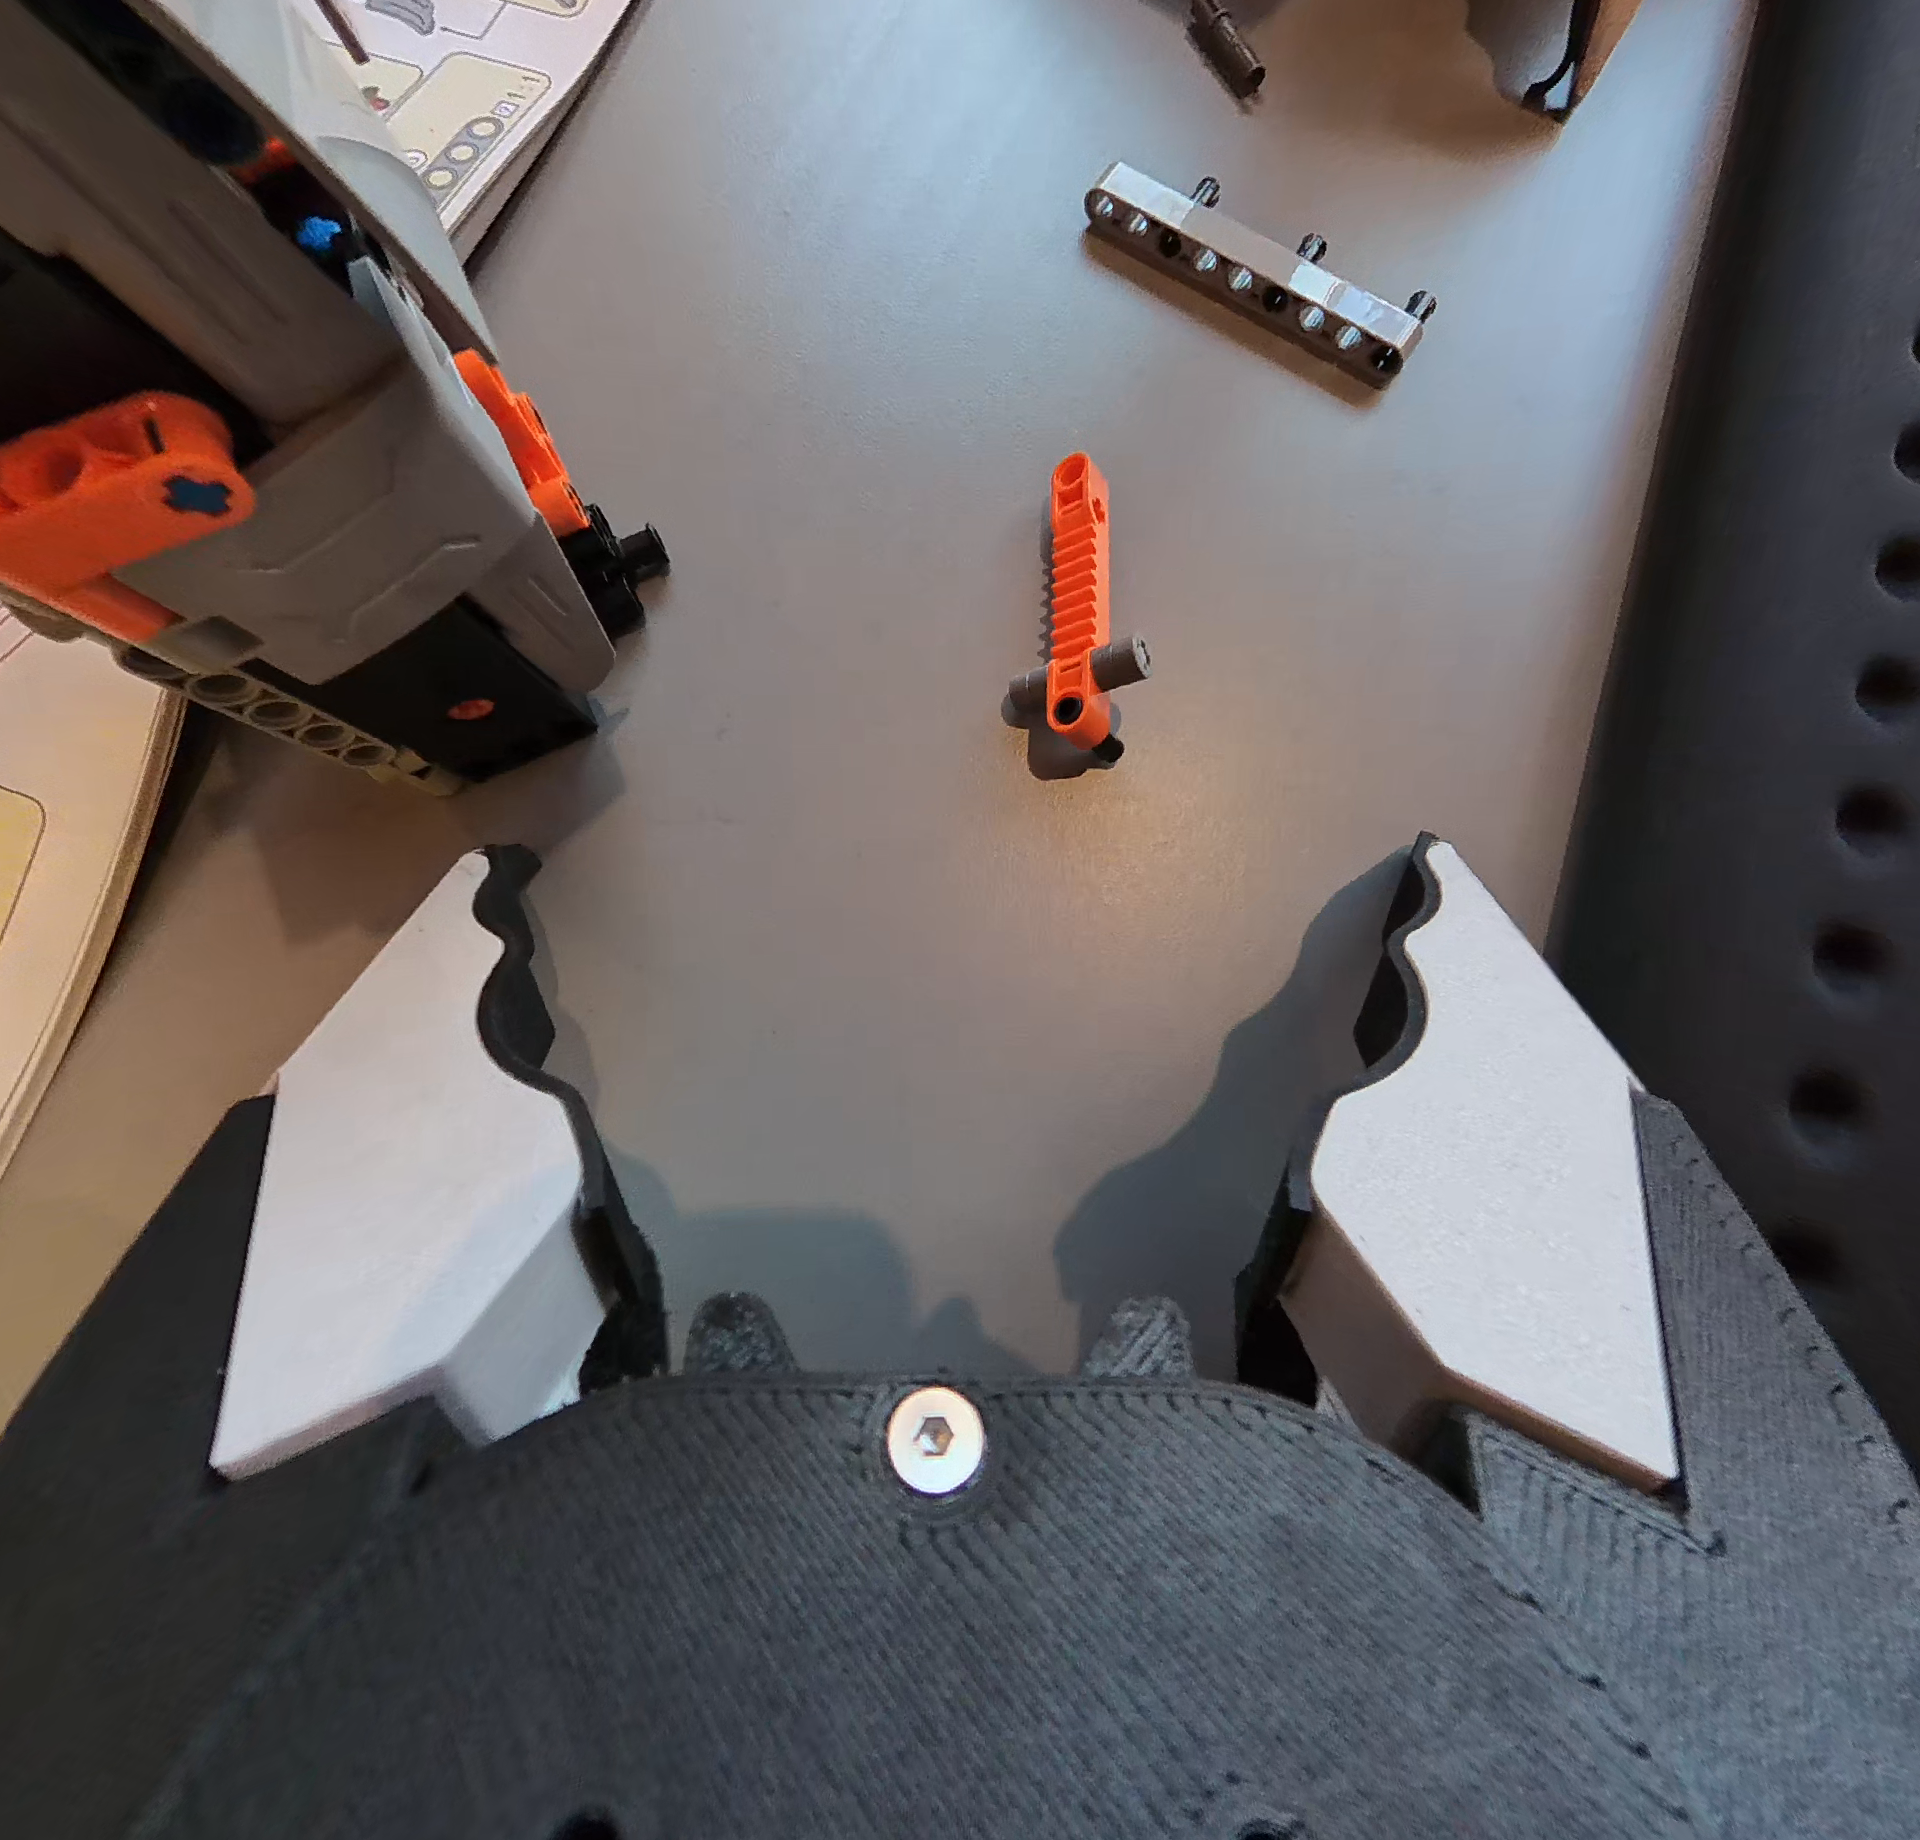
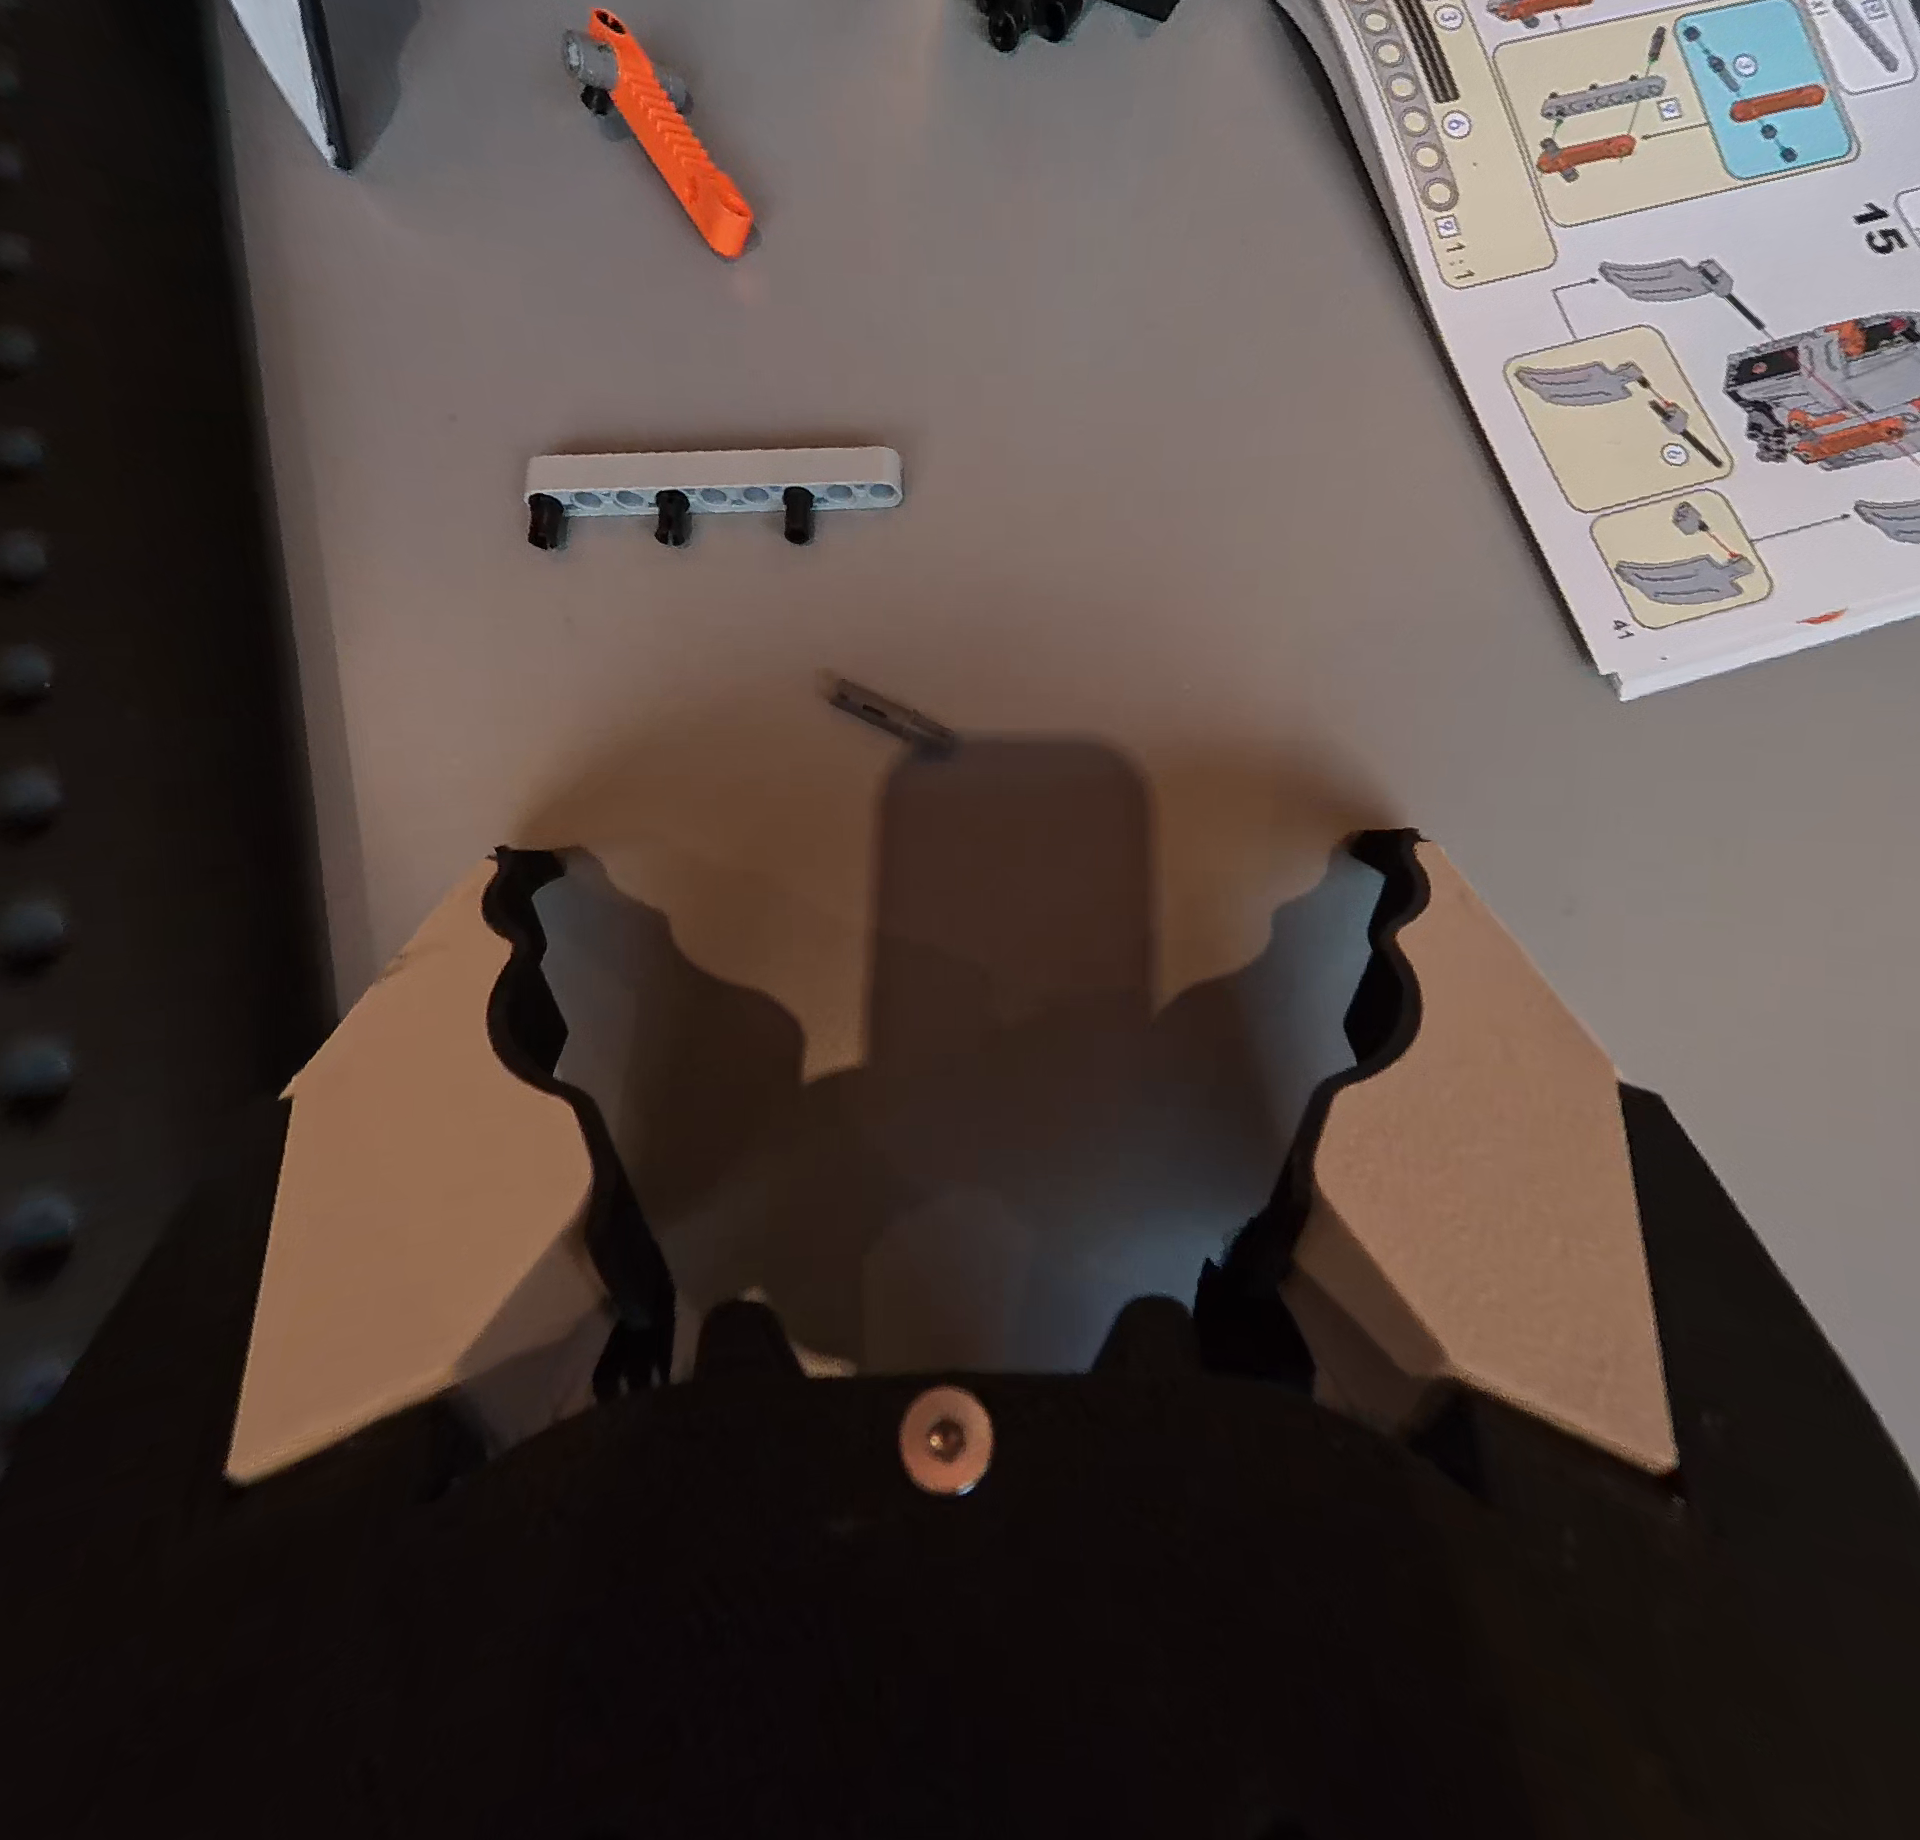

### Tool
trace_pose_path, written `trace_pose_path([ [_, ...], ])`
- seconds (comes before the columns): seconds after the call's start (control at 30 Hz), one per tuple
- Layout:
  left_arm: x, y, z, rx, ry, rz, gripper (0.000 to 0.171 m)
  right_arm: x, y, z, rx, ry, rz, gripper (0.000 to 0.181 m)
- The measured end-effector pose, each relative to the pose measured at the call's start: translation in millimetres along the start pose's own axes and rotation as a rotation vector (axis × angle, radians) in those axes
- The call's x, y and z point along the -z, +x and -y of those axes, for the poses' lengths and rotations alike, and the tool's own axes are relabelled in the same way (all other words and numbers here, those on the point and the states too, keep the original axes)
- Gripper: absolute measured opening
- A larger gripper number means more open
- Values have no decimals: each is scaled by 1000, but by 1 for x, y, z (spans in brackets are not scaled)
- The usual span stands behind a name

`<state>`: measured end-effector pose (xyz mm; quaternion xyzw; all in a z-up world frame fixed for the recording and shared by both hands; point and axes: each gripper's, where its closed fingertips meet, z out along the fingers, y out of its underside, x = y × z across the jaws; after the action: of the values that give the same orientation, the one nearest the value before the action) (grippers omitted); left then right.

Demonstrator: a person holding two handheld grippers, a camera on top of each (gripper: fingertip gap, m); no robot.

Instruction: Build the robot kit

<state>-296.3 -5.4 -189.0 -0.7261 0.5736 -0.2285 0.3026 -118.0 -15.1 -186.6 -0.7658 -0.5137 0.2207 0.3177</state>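
Hovering pair: both grippers hang above a grey table (image 1: 831, 232), each empty, with nothing between the fingers.
Left gripper (image 1: 966, 855): jaws spread wide, holding nothing and touching nothing.
Nearest to the left gripper: an orange toothed beam (image 1: 1075, 585) lies flat on the table just ahead of the fingertips, roughly in line with the gap. A short grey axle piece (image 1: 1127, 663) crosses its near end.
Right gripper (image 2: 951, 850): jaws likewise spread wide and empty. It casts a broad shadow on the table below.
Nearest to the right gripper: a small pin (image 2: 888, 712) lies loose just beyond the fingertips, at the edge of that shadow.
Grey holed beam (image 2: 717, 471): it lies flat past the pin, apart from it, with three black pins sticking out of one long side. In the left wrist view it lies beyond the orange beam and to the right.
Partly built model (image 1: 343, 502): grey, black and orange, it stands to the left of the left gripper, near it but not touching.
Instruction booklet (image 2: 1662, 336): it lies open on the table to the right of the right gripper, well apart from the loose parts.
Table edge: a dark strip with rows of holes (image 1: 1818, 647) runs along the side beside the loose parts.
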Motion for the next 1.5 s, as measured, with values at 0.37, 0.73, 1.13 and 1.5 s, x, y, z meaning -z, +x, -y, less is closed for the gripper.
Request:
trace_pose_path([
  [0.37,0,-6,5,78,1,86,147,2,8,5,-15,30,-12,128],
  [0.73,101,45,98,220,684,175,101,111,32,106,-24,685,-123,0],
  [1.13,68,84,116,401,720,-28,0,-15,-13,60,344,78,375,43],
  [1.5,-22,87,91,281,113,205,33,-35,-28,50,442,-55,518,26],
])
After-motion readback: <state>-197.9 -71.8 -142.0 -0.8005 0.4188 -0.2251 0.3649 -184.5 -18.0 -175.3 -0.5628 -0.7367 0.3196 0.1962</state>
